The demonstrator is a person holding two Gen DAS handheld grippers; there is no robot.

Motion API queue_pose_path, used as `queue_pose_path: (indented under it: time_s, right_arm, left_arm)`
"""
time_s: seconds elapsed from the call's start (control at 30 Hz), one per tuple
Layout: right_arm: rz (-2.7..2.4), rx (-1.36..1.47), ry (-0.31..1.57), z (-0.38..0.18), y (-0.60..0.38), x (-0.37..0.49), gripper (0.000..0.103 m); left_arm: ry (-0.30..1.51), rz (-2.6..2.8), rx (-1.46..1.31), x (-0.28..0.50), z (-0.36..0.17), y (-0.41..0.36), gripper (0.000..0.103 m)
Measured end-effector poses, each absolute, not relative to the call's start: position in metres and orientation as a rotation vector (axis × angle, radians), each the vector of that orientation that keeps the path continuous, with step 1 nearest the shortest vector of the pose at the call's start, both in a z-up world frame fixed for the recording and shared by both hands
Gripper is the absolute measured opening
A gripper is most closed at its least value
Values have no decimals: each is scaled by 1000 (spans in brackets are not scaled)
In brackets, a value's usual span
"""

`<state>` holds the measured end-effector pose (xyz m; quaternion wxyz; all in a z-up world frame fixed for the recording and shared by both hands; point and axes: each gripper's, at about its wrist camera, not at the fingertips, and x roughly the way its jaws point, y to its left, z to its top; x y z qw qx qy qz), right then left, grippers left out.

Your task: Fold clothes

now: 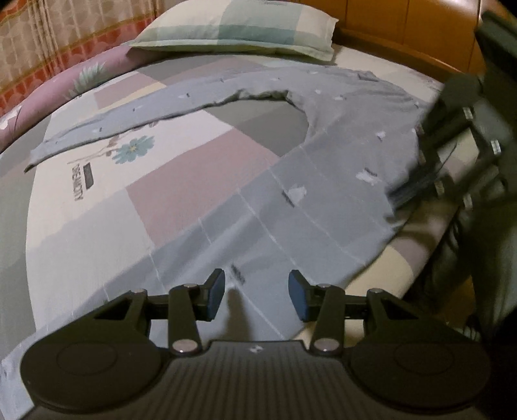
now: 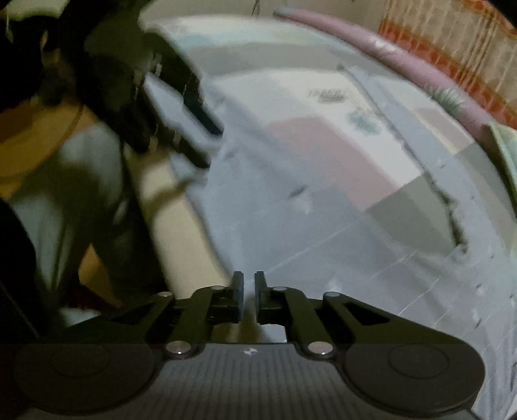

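A grey-blue long-sleeved shirt [image 1: 323, 181] lies spread flat on the bed, one sleeve [image 1: 129, 122] stretched far to the left. My left gripper [image 1: 257, 290] hovers over the shirt's lower part, open, with nothing between its blue pads. In the right wrist view this gripper [image 2: 210, 147] is a dark blur at upper left. My right gripper [image 2: 248, 290] has its jaws almost together at the shirt's [image 2: 323, 242] near edge, pinching the cloth by the bed's side. In the left wrist view the right gripper [image 1: 416, 152] shows blurred at the shirt's right edge.
The bed sheet [image 1: 181, 181] is a patchwork of pink, cream and grey. A checked pillow [image 1: 239, 29] lies at the head, against a wooden headboard [image 1: 404, 29]. A curtain [image 1: 48, 48] hangs behind the far side. A person's white top [image 2: 64, 181] is beside the bed.
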<state>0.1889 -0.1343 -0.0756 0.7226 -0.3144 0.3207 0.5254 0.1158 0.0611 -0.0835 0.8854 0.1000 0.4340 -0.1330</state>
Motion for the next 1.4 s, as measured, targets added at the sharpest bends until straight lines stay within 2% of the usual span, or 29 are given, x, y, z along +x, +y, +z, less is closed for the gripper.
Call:
queue_pose_path:
  time_s: [0.07,0.3,0.5,0.6,0.67,0.73,0.77,0.83,0.87,1.0,1.2,1.3,1.4]
  right_arm:
    - [1123,-662,669,-62,-136,213,10]
    - [1046,-757,660,-72,-119,297,14]
    - [1155,-944,712,-99,-106,319,27]
    - [1215,-1017,708,-103,-103,324,35]
    - [1254,-1048,728,-102,-99,328,37]
    - [1304,-1041,799,-102,-95,336,36]
    - [1328,-1030,837,-102,-94,340,32]
    - [1361,-1013,889,-101,-93,343,6]
    - [1366,-1020,882,-100,-92,342,4]
    - [1316,-952,812,-92,-99,345,3]
    - [1163,-752,829,-93,-109,368,4]
    - [1121,-740,805,-91,-106,363,11]
    - [1136,-705,768,-81,-99,355,13]
  left_arm:
    - [907,-285,202,124,-84,61,51]
    - [981,-341,191,130,-101,59,52]
    - [1010,-346,147,131,-100,63,56]
    - [1024,-359,148,134,-100,62,60]
    - [1031,-368,152,135,-100,60,64]
    - [1039,-377,153,137,-100,60,68]
    - [1043,-378,149,138,-100,59,68]
    - [1050,-373,139,139,-100,60,68]
    - [1053,-370,133,140,-99,60,68]
    - [1058,-368,136,141,-95,58,68]
    - [1048,-358,149,140,-92,57,68]
    - [1039,-342,148,139,-88,60,68]
    - [1021,-323,168,138,-80,65,69]
